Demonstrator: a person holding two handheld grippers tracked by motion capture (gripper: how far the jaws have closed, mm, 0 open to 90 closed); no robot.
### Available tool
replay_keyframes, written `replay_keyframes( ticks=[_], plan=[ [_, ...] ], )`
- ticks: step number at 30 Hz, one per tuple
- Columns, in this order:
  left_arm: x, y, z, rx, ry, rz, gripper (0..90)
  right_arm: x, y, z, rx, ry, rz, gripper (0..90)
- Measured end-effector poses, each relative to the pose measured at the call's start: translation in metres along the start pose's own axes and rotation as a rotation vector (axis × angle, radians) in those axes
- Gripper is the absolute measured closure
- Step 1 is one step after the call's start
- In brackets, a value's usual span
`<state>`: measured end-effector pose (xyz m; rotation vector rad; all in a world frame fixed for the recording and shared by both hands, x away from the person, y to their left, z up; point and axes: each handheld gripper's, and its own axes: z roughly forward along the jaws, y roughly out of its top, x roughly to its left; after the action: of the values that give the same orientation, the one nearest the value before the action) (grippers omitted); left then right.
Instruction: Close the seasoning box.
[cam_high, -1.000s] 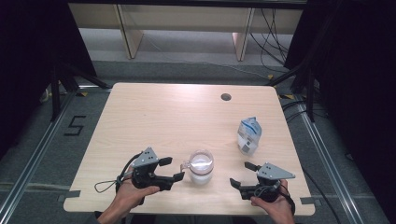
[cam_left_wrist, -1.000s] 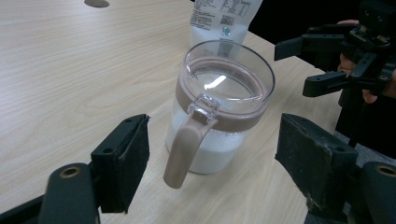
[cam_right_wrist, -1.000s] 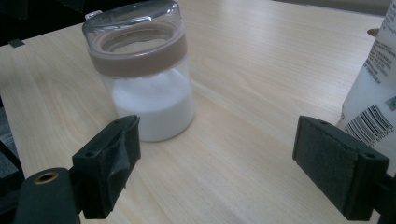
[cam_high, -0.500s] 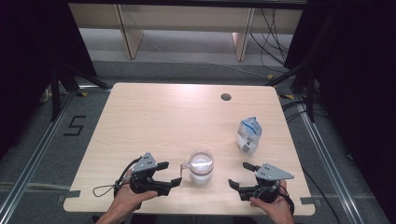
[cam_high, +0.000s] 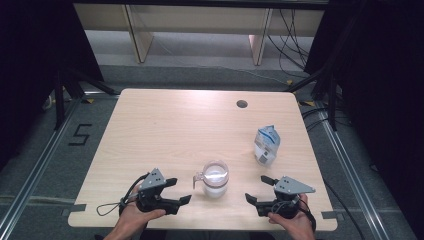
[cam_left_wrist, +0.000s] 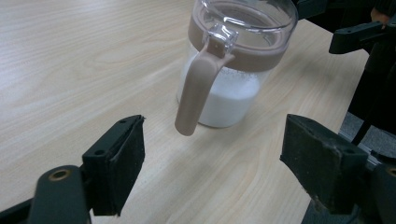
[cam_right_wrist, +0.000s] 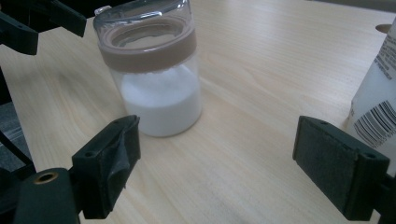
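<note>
Jar (cam_high: 215, 179) of white powder with a brown handle sits near the table's (cam_high: 165, 125) front edge, about midway along it. My left tongs (cam_high: 181, 191) are spread wide just off the handle, touching nothing. Right tongs (cam_high: 254, 189) gape too, on the jar's other side. Carton (cam_high: 266, 145) stands toward the right edge.

Both hands rest low at the near edge, left tool (cam_high: 181, 191) and right tool (cam_high: 256, 190) gaping, jaws pointing inward.
</note>
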<state>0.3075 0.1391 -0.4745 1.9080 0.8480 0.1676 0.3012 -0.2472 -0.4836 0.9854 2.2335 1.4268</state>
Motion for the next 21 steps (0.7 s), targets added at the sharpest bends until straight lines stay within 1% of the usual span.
replay_keyframes(
  ticks=[1,2,3,4,5,6,7,8,9,10,11,12,13,14,15,16,17,18,19,20,21],
  plan=[
    [0.0,-0.001,0.0,-0.004,0.0,0.002,20.6,-0.002,-0.001,0.001,-0.007,0.024,-0.009,15.8],
    [-0.001,-0.002,0.0,0.01,0.009,0.002,20.3,0.0,-0.001,-0.001,0.005,0.022,0.007,15.8],
    [-0.001,-0.003,0.0,0.007,0.003,0.006,20.1,-0.001,-0.002,-0.001,-0.006,0.013,-0.022,15.8],
    [-0.002,-0.004,0.0,0.01,0.012,0.009,19.7,0.001,-0.003,-0.002,-0.005,0.019,0.002,15.9],
    [-0.002,-0.005,0.0,0.018,0.011,0.009,19.2,0.002,-0.004,-0.004,0.008,0.01,0.007,15.8],
    [-0.002,-0.006,0.0,0.027,0.012,0.017,18.7,0.003,-0.004,-0.005,0.021,0.022,0.009,15.9],
    [-0.003,-0.007,0.001,0.013,0.01,0.011,18.4,0.007,-0.005,-0.006,0.027,0.015,0.038,15.9],
    [-0.003,-0.008,0.0,0.028,0.013,0.015,18.2,0.005,-0.006,-0.006,0.021,0.017,0.008,15.8],
    [-0.004,-0.009,0.0,0.027,0.02,0.02,17.6,0.008,-0.007,-0.008,0.032,0.015,0.039,15.9],
    [-0.004,-0.01,0.0,0.034,0.021,0.024,16.9,0.008,-0.007,-0.008,0.032,0.012,0.036,15.8],
    [-0.004,-0.011,0.0,0.035,0.025,0.028,16.9,0.007,-0.008,-0.008,0.032,0.012,0.02,15.9],
    [-0.005,-0.012,0.0,0.035,0.023,0.025,16.9,0.01,-0.009,-0.01,0.039,0.005,0.04,15.9],
    [-0.004,-0.012,0.0,0.043,0.022,0.032,16.9,0.01,-0.009,-0.01,0.032,0.009,0.037,15.8],
    [-0.004,-0.014,0.001,0.027,0.015,0.04,16.9,0.01,-0.01,-0.011,0.044,0.0,0.042,15.9],
    [-0.004,-0.014,0.0,0.035,0.018,0.037,16.9,0.01,-0.011,-0.012,0.05,-0.003,0.042,15.8],
    [-0.005,-0.014,0.0,0.043,0.018,0.038,16.9,0.009,-0.011,-0.011,0.051,0.003,0.037,15.9],
    [-0.005,-0.015,0.0,0.039,0.021,0.042,16.8,0.01,-0.012,-0.013,0.061,-0.014,0.029,15.9],
    [-0.004,-0.016,0.0,0.038,0.018,0.059,16.9,0.009,-0.013,-0.013,0.062,-0.019,0.035,15.9],
    [-0.005,-0.016,-0.001,0.054,0.021,0.057,16.9,0.009,-0.013,-0.013,0.062,-0.019,0.035,15.9],
    [-0.005,-0.017,0.0,0.041,0.02,0.06,16.8,0.01,-0.014,-0.014,0.066,-0.024,0.036,16.0],
    [-0.005,-0.018,-0.001,0.045,0.019,0.063,16.9,0.012,-0.014,-0.015,0.08,-0.027,0.068,16.0]
  ],
)
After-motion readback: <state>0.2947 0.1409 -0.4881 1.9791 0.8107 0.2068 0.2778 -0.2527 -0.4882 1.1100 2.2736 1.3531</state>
